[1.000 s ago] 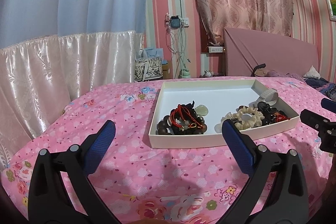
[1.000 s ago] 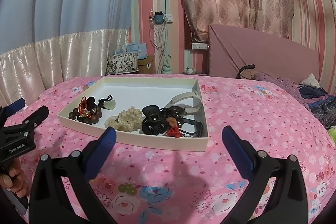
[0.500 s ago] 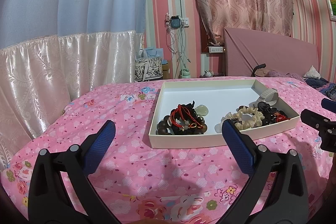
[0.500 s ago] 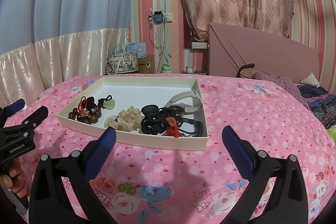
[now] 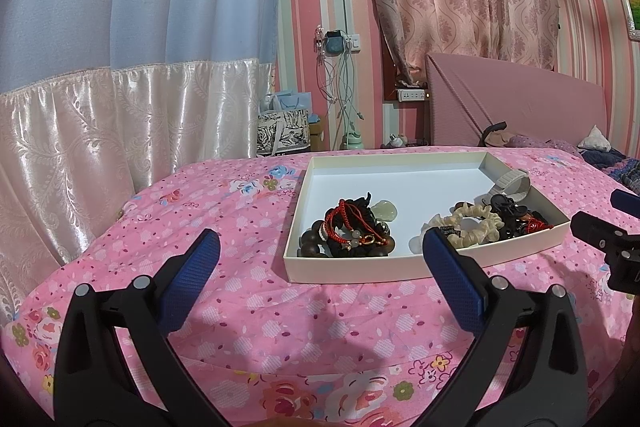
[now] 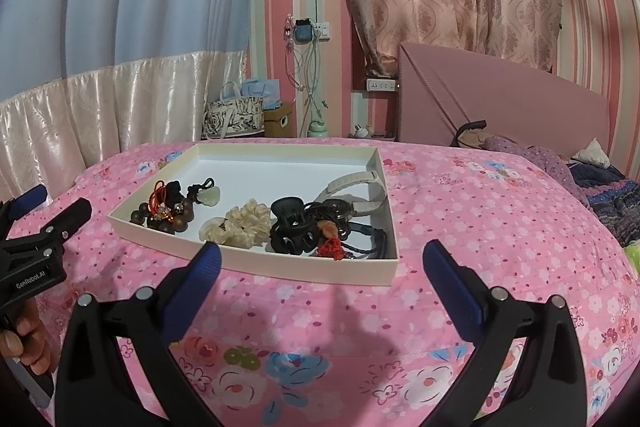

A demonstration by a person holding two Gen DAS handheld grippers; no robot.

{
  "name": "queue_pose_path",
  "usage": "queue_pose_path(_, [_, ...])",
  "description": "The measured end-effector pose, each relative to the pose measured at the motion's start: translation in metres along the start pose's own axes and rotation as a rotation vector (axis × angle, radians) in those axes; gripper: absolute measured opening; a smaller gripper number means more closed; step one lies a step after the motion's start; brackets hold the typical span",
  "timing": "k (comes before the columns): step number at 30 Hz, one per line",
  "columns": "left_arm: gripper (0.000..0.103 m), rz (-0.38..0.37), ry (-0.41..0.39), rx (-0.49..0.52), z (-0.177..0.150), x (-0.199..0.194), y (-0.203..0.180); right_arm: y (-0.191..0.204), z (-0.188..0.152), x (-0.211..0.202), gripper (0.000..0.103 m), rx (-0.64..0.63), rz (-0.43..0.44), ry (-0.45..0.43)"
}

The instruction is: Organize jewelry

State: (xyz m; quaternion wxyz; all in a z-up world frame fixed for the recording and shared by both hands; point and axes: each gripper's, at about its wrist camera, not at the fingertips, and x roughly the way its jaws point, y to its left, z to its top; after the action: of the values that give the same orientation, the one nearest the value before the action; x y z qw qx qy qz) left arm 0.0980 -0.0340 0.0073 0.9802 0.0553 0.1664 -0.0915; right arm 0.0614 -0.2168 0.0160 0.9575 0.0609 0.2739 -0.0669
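Left wrist view
Left gripper (image 5: 320, 255): jaws spread wide, nothing between them, held above the floral bedspread (image 5: 224, 227) just before the near edge of the tray
Tray (image 5: 400, 157): shallow white box on the bed, its far half bare
Jewelry: dark wooden bead bracelet (image 5: 316, 241) tangled with red cord (image 5: 352, 219) and a pale jade pendant (image 5: 384, 211) at the near left corner

Right wrist view
Right gripper (image 6: 320, 263): jaws also wide apart and empty, near the front wall of the tray
Other pile: cream scrunchie (image 6: 248, 223), black claw clip (image 6: 294, 227), grey watch strap (image 6: 352, 187) heaped at the right side (some cords under them are too tangled to name)

Step in hand: both grippers wait before the tray; all pieces lie inside it, in two heaps, which fits either sorting to come or sorting finished
Next move: if any, it calls for a narrow pinch on one piece, so the tangle does not follow
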Motion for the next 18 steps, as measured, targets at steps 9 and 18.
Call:
queue_pose_path(9, [0.1,0.001,0.0,-0.002,0.0001,0.0001,0.0001,0.0001,-0.0004,0.0005,0.101,-0.001,0.0,0.002])
queue_pose_path(18, [0.1,0.003,0.0,-0.004,0.0007,-0.0009,0.0004,0.0,-0.0001,0.0004,0.101,0.0,0.001,0.003])
